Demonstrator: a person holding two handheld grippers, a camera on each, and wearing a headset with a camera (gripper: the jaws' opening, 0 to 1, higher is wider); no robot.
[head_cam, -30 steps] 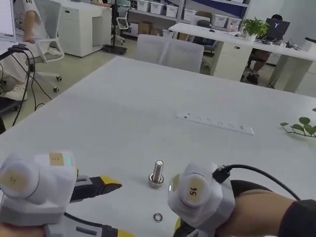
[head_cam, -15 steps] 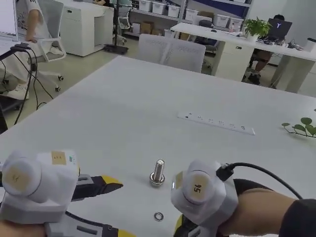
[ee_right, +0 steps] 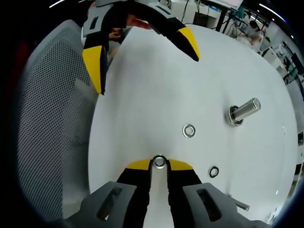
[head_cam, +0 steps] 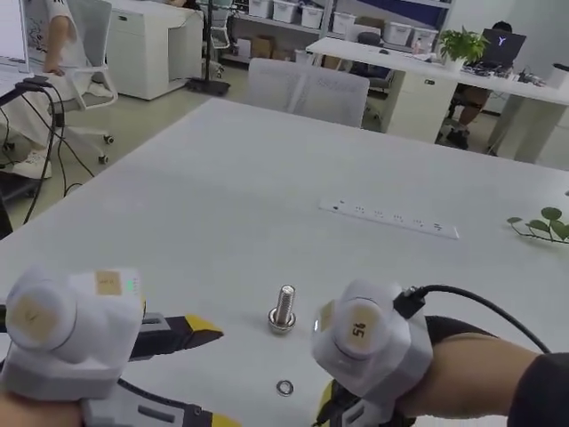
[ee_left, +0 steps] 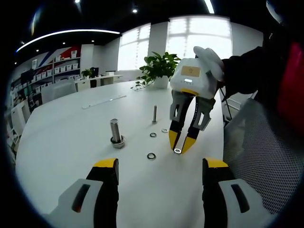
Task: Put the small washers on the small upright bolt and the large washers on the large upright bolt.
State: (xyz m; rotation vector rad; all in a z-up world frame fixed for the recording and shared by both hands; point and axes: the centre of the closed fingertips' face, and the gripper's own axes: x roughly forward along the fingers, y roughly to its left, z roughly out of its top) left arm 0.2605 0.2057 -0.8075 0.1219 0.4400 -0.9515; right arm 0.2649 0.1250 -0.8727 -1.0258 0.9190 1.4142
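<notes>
Left gripper view: two bolts (ee_left: 115,132) (ee_left: 155,114), three loose washers (ee_left: 151,156) (ee_left: 153,135) (ee_left: 164,130), left gripper (ee_left: 160,164) fingers apart, right gripper (ee_left: 180,146) clamping a fourth washer (ee_left: 177,150).

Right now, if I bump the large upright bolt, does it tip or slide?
Likely tips: the large upright bolt stands tall on its head. Probably slides too; the table looks smooth. Once down, its round shank may roll.

Yellow-tipped black jaws, silver washer (ee_right: 159,161) and bolt (ee_right: 243,111), plain white table (head_cam: 267,205).

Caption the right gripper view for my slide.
Right gripper shut on a washer; large bolt and two loose washers beyond.
</notes>
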